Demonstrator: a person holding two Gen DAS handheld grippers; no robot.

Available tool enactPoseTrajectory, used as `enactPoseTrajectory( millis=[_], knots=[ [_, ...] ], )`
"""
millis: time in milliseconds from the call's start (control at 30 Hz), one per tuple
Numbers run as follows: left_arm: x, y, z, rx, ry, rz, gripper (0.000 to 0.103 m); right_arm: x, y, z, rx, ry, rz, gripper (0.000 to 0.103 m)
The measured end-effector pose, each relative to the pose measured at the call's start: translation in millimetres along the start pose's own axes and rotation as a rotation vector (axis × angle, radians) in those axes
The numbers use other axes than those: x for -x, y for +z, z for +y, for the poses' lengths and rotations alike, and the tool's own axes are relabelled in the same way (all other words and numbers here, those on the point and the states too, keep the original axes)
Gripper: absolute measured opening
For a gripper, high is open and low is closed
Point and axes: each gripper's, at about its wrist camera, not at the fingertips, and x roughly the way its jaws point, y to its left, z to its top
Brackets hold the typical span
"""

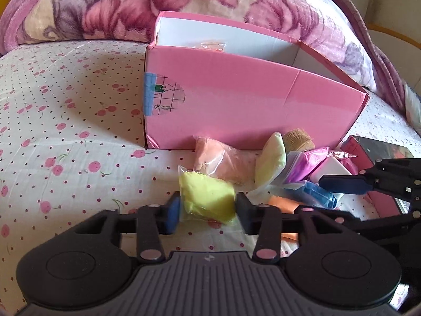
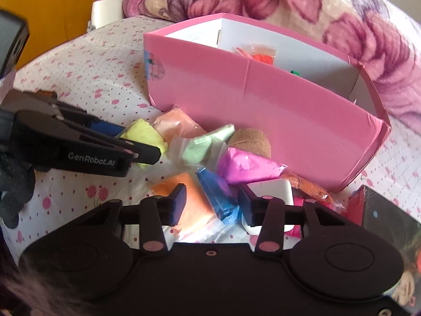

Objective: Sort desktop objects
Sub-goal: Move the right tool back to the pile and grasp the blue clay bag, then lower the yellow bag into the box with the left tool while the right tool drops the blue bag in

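My left gripper (image 1: 208, 214) is shut on a yellow clay bag (image 1: 208, 196), its pads pressed against both sides just above the cherry-print sheet. In the right wrist view the left gripper (image 2: 136, 142) holds the yellow bag (image 2: 144, 134) at the left of the pile. My right gripper (image 2: 213, 206) is open and hovers over a blue clay bag (image 2: 221, 197) and an orange clay bag (image 2: 189, 197). Behind the pile stands an open pink box (image 2: 263, 110) holding an orange-red bag (image 2: 263, 55). In the left wrist view the right gripper (image 1: 339, 200) reaches in from the right.
The pile also holds a peach bag (image 1: 223, 160), pale green bag (image 2: 200, 147), magenta bag (image 2: 247, 168), tan roll (image 2: 252, 139) and white block (image 2: 273, 192). A dark book-like box (image 2: 381, 216) lies at the right. A floral blanket (image 1: 184, 5) rises behind the pink box (image 1: 250, 100).
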Motion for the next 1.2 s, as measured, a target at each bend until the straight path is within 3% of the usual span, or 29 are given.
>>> enactPoseTrajectory(
  millis=[33, 400, 567, 867, 1200],
  knots=[
    [0, 0, 0, 0.001, -0.002, 0.002, 0.04, 1, 0, -3, -0.008, 0.002, 0.001, 0.034],
    [21, 2, 6, 0.034, -0.036, -0.04, 0.039, 13, 1, -9, -0.033, 0.036, 0.013, 0.029],
    [32, 6, 8, 0.05, -0.047, -0.075, 0.039, 25, 1, -8, -0.053, 0.051, 0.01, 0.02],
    [57, 21, 7, 0.051, -0.07, -0.162, 0.039, 46, 3, -10, -0.092, 0.08, 0.002, 0.018],
    [84, 57, 3, 0.056, -0.078, -0.263, 0.039, 84, 50, -46, -0.223, 0.14, -0.16, 0.018]
  ],
)
